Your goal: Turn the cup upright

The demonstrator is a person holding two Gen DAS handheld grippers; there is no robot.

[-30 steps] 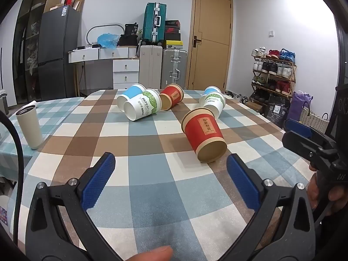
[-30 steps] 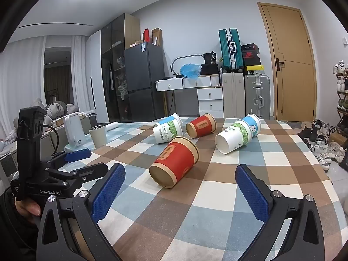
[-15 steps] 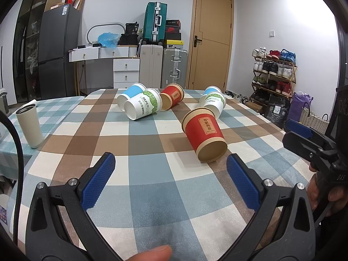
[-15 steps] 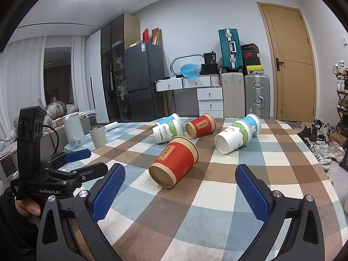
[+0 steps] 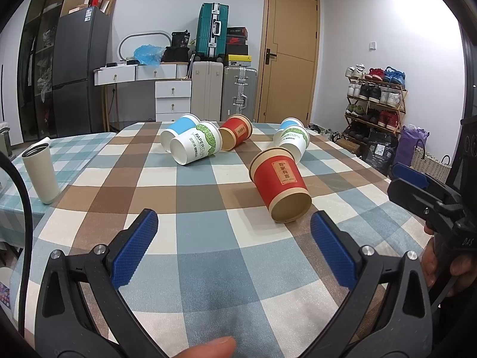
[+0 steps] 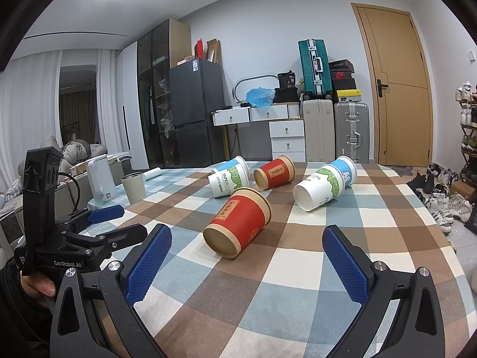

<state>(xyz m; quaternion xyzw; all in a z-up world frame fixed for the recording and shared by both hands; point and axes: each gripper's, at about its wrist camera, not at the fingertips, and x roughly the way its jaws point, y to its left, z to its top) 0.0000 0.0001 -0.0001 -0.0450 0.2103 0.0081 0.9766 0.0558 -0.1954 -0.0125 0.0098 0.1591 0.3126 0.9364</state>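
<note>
Several paper cups lie on their sides on the checked tablecloth (image 5: 208,238). The nearest is a red cup (image 5: 280,185), base end toward me; it also shows in the right wrist view (image 6: 238,225). Behind it lie a white-green cup (image 5: 195,146), a blue cup (image 5: 179,126), a second red cup (image 5: 237,131) and another white-green cup (image 5: 293,141) with a blue one behind. My left gripper (image 5: 235,235) is open and empty, just short of the red cup. My right gripper (image 6: 246,250) is open and empty, also just short of it.
A grey tumbler (image 5: 40,173) stands upright at the table's left edge, also in the right wrist view (image 6: 134,186), beside a white kettle (image 6: 100,179). The table's right edge drops toward shoes and bags on the floor (image 6: 441,203).
</note>
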